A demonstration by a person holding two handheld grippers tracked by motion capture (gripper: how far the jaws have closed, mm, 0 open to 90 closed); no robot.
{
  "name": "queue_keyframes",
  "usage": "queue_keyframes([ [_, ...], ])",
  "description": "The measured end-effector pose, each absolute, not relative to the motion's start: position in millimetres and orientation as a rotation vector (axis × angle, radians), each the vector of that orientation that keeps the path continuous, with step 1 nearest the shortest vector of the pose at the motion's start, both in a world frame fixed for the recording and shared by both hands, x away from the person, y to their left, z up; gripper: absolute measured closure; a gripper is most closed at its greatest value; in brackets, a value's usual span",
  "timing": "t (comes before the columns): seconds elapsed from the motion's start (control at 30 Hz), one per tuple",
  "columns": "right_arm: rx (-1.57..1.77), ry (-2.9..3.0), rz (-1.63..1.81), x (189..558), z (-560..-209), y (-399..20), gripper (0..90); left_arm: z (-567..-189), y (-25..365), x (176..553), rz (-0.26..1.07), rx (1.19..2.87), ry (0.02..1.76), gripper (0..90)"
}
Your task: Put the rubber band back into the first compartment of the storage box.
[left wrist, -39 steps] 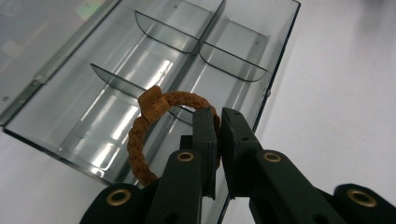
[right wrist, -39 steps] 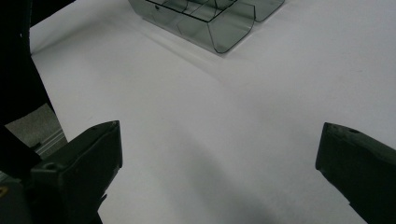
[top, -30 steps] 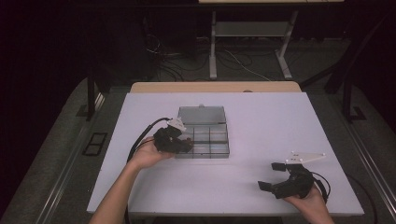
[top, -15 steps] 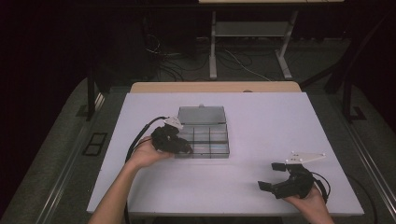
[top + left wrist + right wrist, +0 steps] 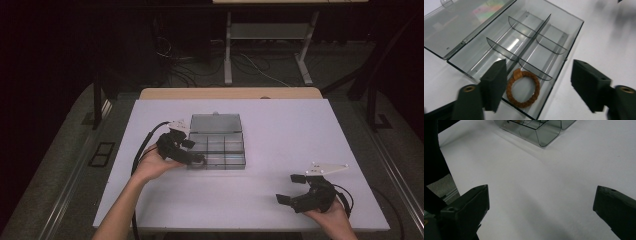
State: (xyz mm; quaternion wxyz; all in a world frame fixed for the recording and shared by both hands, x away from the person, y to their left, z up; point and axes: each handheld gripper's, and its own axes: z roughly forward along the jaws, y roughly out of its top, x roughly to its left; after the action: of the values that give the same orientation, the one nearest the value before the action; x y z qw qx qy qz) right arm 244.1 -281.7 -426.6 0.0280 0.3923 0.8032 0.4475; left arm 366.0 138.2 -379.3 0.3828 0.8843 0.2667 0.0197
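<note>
Room dark; light falls mostly on the white bench (image 5: 280, 150), top evenly lit, matte. A tan wooden edge (image 5: 230, 93) shows along its far side. Grey carpet-like floor (image 5: 60, 165) around the bench, darker toward the back. Metal rail (image 5: 75, 185) runs along the floor at left, with a small black floor plate (image 5: 100, 153) beside it. Beyond the bench, a second table with pale metal legs (image 5: 228, 47) and a low crossbar shelf (image 5: 270, 31). Loose cables (image 5: 250, 65) lie on the floor beneath it. Dark post (image 5: 371, 95) at right. Back wall lost in shadow.
</note>
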Motion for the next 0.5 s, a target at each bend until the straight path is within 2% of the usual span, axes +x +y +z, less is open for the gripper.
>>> queue_keyframes([
  [0.13, 1.209, 2.478, 1.381, 244, -427, -281, 0.7, -375, 145, 362, 0.041, 2.22, 0.691, 16.5],
  [0.5, 1.202, 2.479, 1.381, 245, -427, -282, 0.7, -373, 160, 345, 0.073, 2.159, 0.725, 1.0],
])
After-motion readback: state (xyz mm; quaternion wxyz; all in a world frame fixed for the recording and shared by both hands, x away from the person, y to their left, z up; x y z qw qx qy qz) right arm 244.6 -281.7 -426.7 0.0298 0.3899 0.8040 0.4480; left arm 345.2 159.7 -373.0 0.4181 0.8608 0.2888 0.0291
